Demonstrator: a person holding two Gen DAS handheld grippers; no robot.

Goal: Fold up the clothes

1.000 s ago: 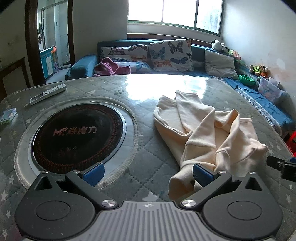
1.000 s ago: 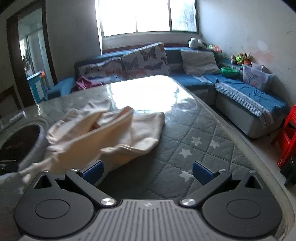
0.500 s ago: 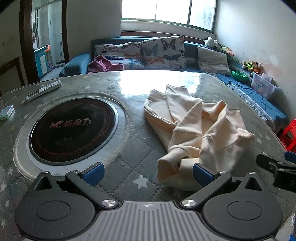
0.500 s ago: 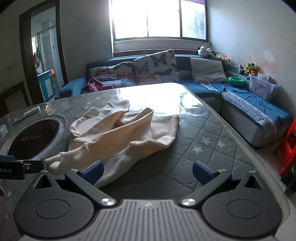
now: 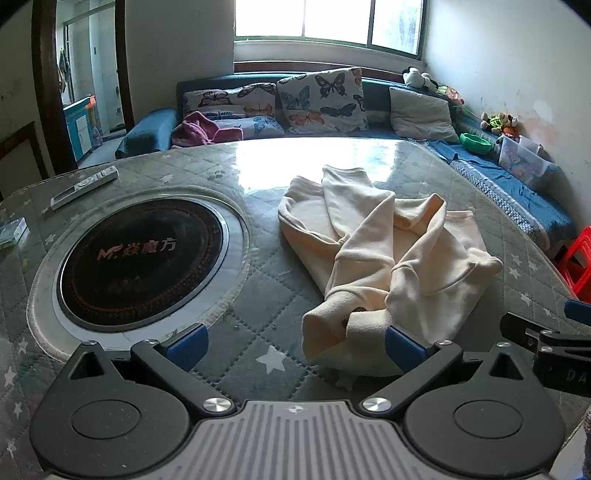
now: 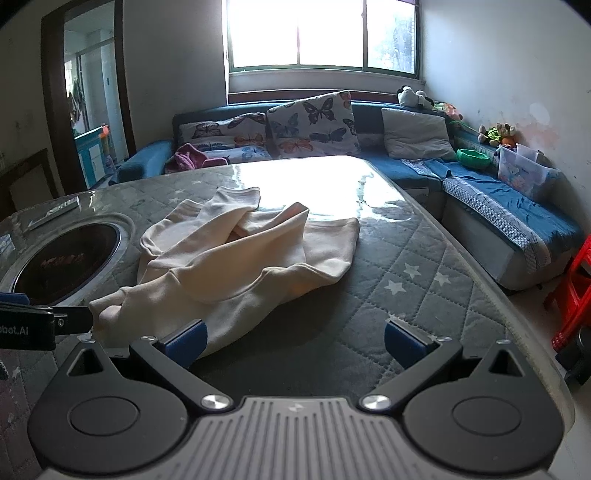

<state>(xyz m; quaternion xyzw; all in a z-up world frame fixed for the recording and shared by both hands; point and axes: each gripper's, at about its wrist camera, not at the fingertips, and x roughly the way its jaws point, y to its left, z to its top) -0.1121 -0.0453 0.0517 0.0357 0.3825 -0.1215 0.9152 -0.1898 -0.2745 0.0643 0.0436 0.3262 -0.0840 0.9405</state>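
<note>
A cream sweatshirt point(image 5: 384, 258) lies crumpled and unfolded on the grey quilted, star-printed table cover point(image 5: 258, 291), its sleeves crossed over the body, to the right of the round black induction cooktop point(image 5: 142, 254) set into the table. The left gripper point(image 5: 295, 341) sits low at the near edge with its blue-tipped fingers point(image 5: 186, 341) spread wide apart and holding nothing; the right-hand pad sits against the sweatshirt's near cuff in this view, though contact cannot be told. The right gripper point(image 6: 293, 338) also has its fingers spread, empty, with its left pad point(image 6: 184, 341) in front of the garment's near hem and bare cover between the tips. The left wrist view alone shows the whole cooktop with its printed logo, a white remote control point(image 5: 85, 186) beyond it, and a small packet point(image 5: 13, 232) at the far left edge; the right gripper's black body pokes in at the right edge. The right wrist view alone shows the table's right rim, the floor, more of the blue corner sofa point(image 6: 517, 206), and a red plastic stool point(image 6: 576, 295); the left gripper intrudes at its left edge. Both show butterfly-print cushions point(image 6: 314, 125) under the bright window point(image 6: 321, 33).
</note>
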